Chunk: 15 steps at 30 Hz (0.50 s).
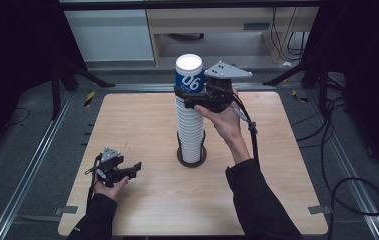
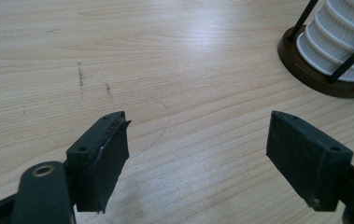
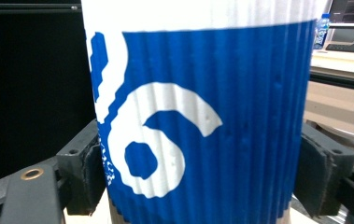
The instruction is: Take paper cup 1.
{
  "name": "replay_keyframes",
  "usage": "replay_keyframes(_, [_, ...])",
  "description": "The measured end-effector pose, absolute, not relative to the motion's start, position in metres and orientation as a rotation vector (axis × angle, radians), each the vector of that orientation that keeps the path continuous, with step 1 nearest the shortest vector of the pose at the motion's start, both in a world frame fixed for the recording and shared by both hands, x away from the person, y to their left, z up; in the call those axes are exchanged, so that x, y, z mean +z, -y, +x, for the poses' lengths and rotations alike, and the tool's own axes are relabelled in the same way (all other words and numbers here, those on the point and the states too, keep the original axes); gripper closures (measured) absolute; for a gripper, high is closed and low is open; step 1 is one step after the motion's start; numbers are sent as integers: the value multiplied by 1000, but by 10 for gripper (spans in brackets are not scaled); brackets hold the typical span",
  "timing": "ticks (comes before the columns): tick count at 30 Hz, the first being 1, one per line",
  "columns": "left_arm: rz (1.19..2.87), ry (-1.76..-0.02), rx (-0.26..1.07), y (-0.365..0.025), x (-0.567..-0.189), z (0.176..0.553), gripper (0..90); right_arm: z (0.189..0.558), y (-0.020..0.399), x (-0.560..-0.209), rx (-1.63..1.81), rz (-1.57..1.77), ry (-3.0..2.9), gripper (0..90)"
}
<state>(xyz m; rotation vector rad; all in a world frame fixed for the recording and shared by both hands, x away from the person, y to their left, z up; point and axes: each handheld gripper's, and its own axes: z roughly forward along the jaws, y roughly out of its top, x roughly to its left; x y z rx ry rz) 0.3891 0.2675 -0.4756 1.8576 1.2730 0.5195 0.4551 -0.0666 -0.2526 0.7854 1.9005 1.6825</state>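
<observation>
We see the right tool (image 1: 189, 95) clamped on the blue cup (image 1: 189, 80), pads on both its sides; that cup tops the white cup stack (image 1: 190, 131) at desk (image 1: 142, 130) centre; at eight o'clock, well apart, the left tool (image 1: 129, 170) rests with jaws apart, empty.

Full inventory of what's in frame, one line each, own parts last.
top cup: 1, blue with white 06, upside down on top of the stack
cup stack: 1, white ribbed, table centre, in the holder
holder: 1, dark brown base with black rods, under the stack
table: 1, light wood
right gripper: 1, black, jaws shut on top cup
left gripper: 1, black, jaws open, low over the table's near left
</observation>
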Motion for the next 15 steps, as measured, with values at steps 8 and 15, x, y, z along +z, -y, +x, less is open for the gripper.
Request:
replay_keyframes(8, [1857,-1274,518,-269,-475,389,204,455,67,-240,1690,759,-1882,201])
replay_keyframes(15, [1855,-1276,517,-270,-475,389,204,456,70,-227,1722,749,-1846,201])
